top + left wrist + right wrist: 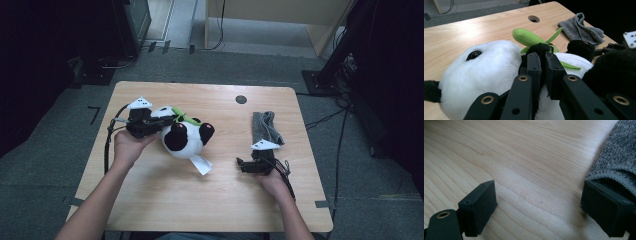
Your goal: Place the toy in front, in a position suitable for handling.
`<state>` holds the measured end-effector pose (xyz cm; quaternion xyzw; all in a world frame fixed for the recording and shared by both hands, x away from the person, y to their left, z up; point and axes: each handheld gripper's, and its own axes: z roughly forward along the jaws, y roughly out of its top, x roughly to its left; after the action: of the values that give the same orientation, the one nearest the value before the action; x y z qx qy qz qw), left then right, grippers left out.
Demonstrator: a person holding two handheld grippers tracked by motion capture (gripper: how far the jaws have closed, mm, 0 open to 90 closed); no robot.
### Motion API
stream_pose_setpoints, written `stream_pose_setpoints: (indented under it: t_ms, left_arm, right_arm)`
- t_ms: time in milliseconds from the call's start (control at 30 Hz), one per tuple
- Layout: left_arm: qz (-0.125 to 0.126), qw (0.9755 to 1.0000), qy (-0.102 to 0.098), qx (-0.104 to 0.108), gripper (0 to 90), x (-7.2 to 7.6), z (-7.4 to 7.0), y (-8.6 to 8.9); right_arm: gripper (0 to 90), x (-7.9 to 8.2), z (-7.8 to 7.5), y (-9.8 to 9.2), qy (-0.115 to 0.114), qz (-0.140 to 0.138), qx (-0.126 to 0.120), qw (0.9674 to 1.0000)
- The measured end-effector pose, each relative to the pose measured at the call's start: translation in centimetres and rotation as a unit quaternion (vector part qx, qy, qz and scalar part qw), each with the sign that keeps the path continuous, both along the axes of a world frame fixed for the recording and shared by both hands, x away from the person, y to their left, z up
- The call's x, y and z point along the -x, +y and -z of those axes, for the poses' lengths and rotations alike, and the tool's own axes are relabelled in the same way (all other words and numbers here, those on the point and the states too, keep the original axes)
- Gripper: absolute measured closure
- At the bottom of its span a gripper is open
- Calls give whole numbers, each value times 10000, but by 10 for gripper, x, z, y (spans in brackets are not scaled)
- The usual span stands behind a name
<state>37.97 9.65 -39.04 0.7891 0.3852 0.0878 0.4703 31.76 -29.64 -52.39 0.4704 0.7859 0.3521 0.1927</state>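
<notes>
A black-and-white panda plush [185, 137] with a green leaf [179, 114] lies on its side at the left middle of the wooden table [200, 200]. My left gripper [167, 125] comes in from the left and is shut on a black limb of the panda [486, 70], right beside the green leaf [526, 37]; its jaws [543, 58] pinch the dark fabric. A white tag [201, 164] sticks out under the plush. My right gripper [242, 164] rests on the table at the right, open [540, 195], with bare wood between its fingers.
A folded grey cloth [266, 127] lies just behind my right gripper, its edge touching the right-hand finger [606, 212]. A round hole [241, 99] sits near the table's far edge. Dark stands and cables surround the table on the floor.
</notes>
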Motion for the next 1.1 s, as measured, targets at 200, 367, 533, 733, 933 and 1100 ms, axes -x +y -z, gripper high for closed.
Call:
stream_pose_setpoints:
  t_ms: [200, 367, 533, 733, 933, 1100]
  left_arm:
    - [74, 10000, -45, -12, 854, 32, 6, -16]
    - [273, 9996, 79, -30, 862, 42, 14, -23]
    - [319, 9994, 12, -100, 856, 48, 19, -24]
    - [420, 9991, 69, 26, 803, 50, 23, -14]
    - [633, 9980, 43, 65, 594, 49, 30, -5]
    - [657, 9977, 140, 8, 533, 47, 33, -2]
  right_arm:
    - [131, 0, 0, 0, 9, 6, -2, 10000]
    - [131, 0, 0, 0, 6, 10, -6, 10000]
    - [131, 0, 0, 0, -4, 33, 3, 10000]
    - [182, 2, -3, 2, 104, -31, 7, 9999]
    - [187, 5, -15, 12, -35, -220, -101, 9997]
    - [202, 13, -29, 23, -171, -465, -531, 9974]
